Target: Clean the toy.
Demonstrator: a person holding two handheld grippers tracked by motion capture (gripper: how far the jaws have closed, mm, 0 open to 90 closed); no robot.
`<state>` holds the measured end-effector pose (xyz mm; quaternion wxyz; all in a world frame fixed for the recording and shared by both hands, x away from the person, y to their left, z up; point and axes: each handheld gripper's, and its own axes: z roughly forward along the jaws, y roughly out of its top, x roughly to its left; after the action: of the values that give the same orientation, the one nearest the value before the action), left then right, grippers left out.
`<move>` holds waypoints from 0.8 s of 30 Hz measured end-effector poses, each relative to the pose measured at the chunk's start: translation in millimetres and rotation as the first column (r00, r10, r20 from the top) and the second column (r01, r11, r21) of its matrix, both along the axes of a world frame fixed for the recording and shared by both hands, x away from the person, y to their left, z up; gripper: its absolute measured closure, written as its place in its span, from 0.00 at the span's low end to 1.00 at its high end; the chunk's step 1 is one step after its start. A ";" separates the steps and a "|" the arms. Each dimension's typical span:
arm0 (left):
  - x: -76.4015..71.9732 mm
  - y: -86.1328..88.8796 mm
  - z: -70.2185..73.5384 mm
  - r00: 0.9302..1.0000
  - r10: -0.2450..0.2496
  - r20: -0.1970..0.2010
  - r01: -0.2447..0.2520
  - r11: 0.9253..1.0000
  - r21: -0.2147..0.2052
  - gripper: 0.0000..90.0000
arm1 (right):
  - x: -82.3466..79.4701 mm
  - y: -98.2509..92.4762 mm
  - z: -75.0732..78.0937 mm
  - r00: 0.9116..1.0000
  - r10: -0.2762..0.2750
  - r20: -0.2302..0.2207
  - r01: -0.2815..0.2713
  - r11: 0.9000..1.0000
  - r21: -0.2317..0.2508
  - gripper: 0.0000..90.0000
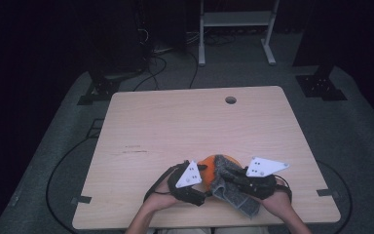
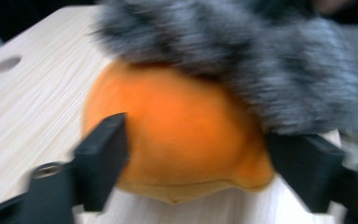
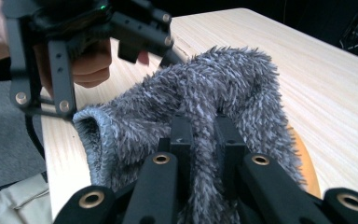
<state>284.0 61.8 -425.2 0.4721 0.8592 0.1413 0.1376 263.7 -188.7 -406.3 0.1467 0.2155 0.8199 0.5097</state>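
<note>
A round orange soft thing [image 1: 208, 165] [image 2: 182, 135] lies near the table's front edge, half covered by a grey fuzzy sock [image 1: 233, 187] [image 2: 242, 51] [image 3: 223, 79]. My left gripper [image 1: 204, 181] [image 2: 200, 163] stands open, one jaw on each side of the orange thing; the pads look close to its sides without squeezing it. My right gripper [image 1: 234, 183] [image 3: 204, 135] is shut on the sock's fabric, with the sock's open cuff hanging to the left in its view. A sliver of the orange thing [image 3: 307, 168] peeks out under the sock. The left gripper [image 3: 135, 37] shows beyond it.
The wooden table [image 1: 175, 126] has a round hole [image 1: 231, 100] near its far edge. A white metal stand [image 1: 236, 19] and cables [image 1: 156, 68] are on the floor behind the table. Both forearms enter from the bottom, close together at the front edge.
</note>
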 end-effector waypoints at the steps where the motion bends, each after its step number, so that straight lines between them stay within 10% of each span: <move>1: 3.3 -1.1 -1.2 0.999 0.024 -0.040 -0.024 1.000 -0.004 0.11 | 0.0 -3.0 0.5 1.000 -0.003 -0.010 0.003 1.000 -0.001 0.89; 7: -2.8 -2.1 0.9 0.999 -0.023 0.022 0.023 1.000 -0.004 0.27 | -2.9 -6.4 5.2 1.000 -0.011 -0.004 0.011 1.000 -0.006 0.89; 11: -9.7 -3.9 -0.5 0.991 -0.083 0.103 0.074 0.993 0.087 0.27 | -7.9 11.6 11.6 0.998 0.053 0.029 -0.052 0.998 -0.036 0.89; 15: -6.9 2.2 -3.8 0.994 -0.075 0.080 0.066 0.992 0.103 0.28 | 2.1 -5.0 5.9 1.000 -0.011 0.016 0.012 0.999 -0.034 0.89; 19: 0.2 6.4 -3.4 0.999 -0.049 0.003 0.049 0.999 0.008 0.20 | 13.7 -31.0 -7.2 0.993 -0.094 -0.065 0.094 0.996 -0.002 0.89; 22: 4.6 4.1 -1.0 1.000 0.002 -0.030 -0.005 0.996 -0.090 0.14 | 12.8 -27.5 -7.1 0.995 -0.085 -0.060 0.085 0.996 -0.003 0.89; 24: 4.0 1.0 -2.2 1.000 0.007 -0.024 -0.009 0.997 -0.082 0.15 | 10.0 -19.2 -5.9 0.998 -0.055 -0.044 0.055 0.998 -0.004 0.89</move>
<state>288.0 62.8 -427.4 0.5048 0.8400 0.1561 0.1233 273.6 -207.9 -412.2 0.1429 0.2491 0.8173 0.4996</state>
